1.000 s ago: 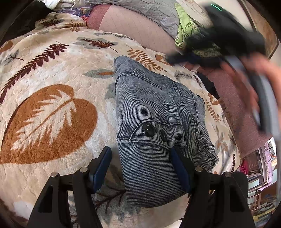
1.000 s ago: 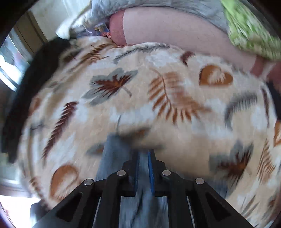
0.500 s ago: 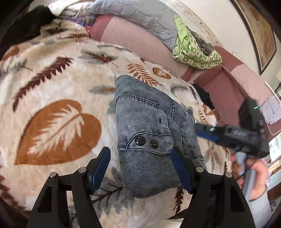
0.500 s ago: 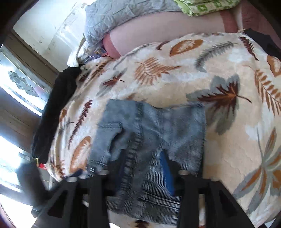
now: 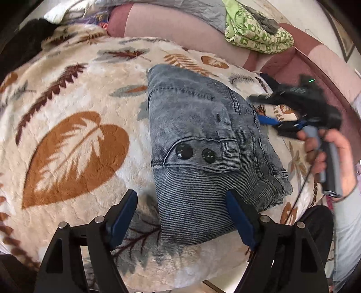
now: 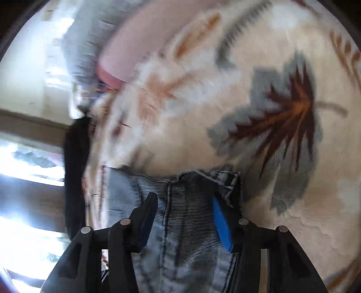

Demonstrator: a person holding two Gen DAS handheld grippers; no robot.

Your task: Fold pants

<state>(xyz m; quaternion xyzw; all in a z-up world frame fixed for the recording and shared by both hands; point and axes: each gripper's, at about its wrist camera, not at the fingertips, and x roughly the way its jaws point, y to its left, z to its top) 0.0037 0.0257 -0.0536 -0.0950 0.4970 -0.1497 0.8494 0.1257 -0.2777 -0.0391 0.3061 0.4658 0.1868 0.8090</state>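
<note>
While I look along my left gripper, its fingers stand wide, holding nothing, with the near edge of the jeans lying between them at the lower middle of the frame. I see the jeans as a compact folded bundle in the centre, two dark buttons showing on a flap, resting on a cream blanket printed with brown and grey leaves. At the right of that frame my right gripper is blurred, held by a hand, its tips near the right edge of the bundle; I cannot tell whether they touch it. Along the top, a pink couch back carries a grey quilt and a green patterned cloth. From the right wrist view, the picture is smeared by motion: the right gripper has its fingers parted, and denim fills the gap between them at the bottom of the frame. I cannot tell whether the fingers press the cloth. A dark garment hangs at the left edge beside bright windows.
</note>
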